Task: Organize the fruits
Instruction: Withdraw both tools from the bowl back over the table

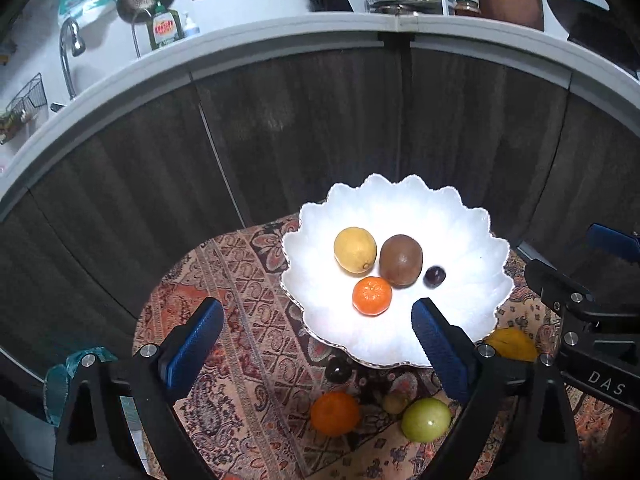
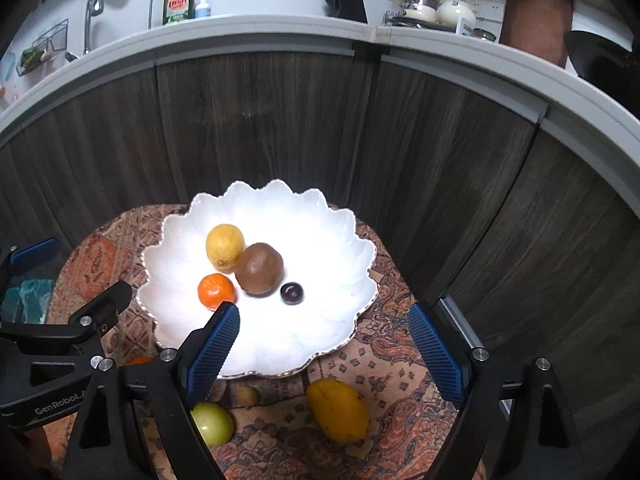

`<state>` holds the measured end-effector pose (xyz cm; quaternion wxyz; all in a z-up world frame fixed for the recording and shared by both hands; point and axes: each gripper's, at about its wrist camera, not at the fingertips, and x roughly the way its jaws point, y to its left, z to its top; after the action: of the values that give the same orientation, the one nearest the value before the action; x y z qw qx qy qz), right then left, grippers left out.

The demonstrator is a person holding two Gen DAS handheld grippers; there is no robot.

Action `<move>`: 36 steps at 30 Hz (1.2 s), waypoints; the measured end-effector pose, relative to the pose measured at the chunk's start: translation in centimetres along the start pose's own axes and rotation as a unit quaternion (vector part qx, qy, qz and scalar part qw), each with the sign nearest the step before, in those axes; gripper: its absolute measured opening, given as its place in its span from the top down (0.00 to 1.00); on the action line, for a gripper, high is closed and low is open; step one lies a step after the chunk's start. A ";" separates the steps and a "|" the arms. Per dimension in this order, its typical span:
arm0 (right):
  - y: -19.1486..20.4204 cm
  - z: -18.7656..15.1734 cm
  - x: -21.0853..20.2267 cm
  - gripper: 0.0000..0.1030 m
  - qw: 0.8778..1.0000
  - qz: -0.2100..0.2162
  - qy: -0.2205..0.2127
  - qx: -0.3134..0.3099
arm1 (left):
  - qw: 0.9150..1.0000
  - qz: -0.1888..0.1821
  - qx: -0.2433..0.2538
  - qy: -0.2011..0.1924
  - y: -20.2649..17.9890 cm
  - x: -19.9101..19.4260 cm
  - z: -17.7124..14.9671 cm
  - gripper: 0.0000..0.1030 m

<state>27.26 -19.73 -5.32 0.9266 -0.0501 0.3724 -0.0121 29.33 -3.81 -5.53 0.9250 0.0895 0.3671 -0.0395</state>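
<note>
A white scalloped bowl point(image 1: 460, 216) point(image 2: 320, 216) stands on a patterned cloth and holds a lemon point(image 1: 355, 249) point(image 2: 225, 245), a kiwi point(image 1: 401, 260) point(image 2: 259, 268), a mandarin point(image 1: 372, 295) point(image 2: 216, 290) and a dark plum point(image 1: 434, 276) point(image 2: 291, 293). In front of the bowl lie an orange point(image 1: 335, 413), a green apple point(image 1: 426, 420) point(image 2: 212, 423), a small brown fruit point(image 1: 395, 402) point(image 2: 246, 396), a dark plum point(image 1: 338, 370) and a yellow-orange fruit point(image 2: 337, 410) point(image 1: 512, 343). My left gripper point(image 1: 318, 340) and my right gripper point(image 2: 324, 344) are both open and empty above the cloth.
Dark wood cabinet fronts point(image 1: 300, 120) rise behind the small table. A grey counter point(image 1: 280, 36) above carries a tap, soap bottles, a knife block and pots. A teal plastic bag point(image 1: 60, 376) lies at the left of the table.
</note>
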 end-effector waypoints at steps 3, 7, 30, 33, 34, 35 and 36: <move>-0.1 0.1 -1.3 0.16 1.000 0.002 -0.010 0.005 | 1.000 0.005 0.001 -0.009 0.0 -1.4 0.1 0.05; -0.2 0.1 -2.7 0.16 1.000 0.005 -0.018 0.008 | 1.000 0.010 -0.001 -0.013 0.0 -2.9 0.0 0.05; -3.8 -2.9 -5.3 0.16 0.999 -0.004 -0.019 0.028 | 1.000 0.010 -0.024 -0.009 -3.6 -5.2 -2.5 0.01; -4.2 -3.6 -5.0 0.16 0.999 -0.005 -0.014 0.029 | 0.999 0.009 -0.030 -0.004 -4.2 -4.8 -3.1 0.01; -4.3 -3.8 -4.8 0.16 0.999 -0.004 -0.013 0.030 | 0.999 0.008 -0.032 -0.002 -4.4 -4.6 -3.3 0.01; -4.5 -4.0 -4.6 0.16 0.999 -0.004 -0.011 0.031 | 0.999 0.008 -0.033 -0.001 -4.6 -4.5 -3.5 0.01; -4.6 -4.3 -4.4 0.16 0.999 -0.004 -0.009 0.031 | 0.999 0.008 -0.034 0.001 -4.8 -4.3 -3.8 0.01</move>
<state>21.21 -24.39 -4.89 0.9310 -0.0228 0.3633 -0.0266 23.01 -7.72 -5.92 0.9273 0.0612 0.3687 -0.0195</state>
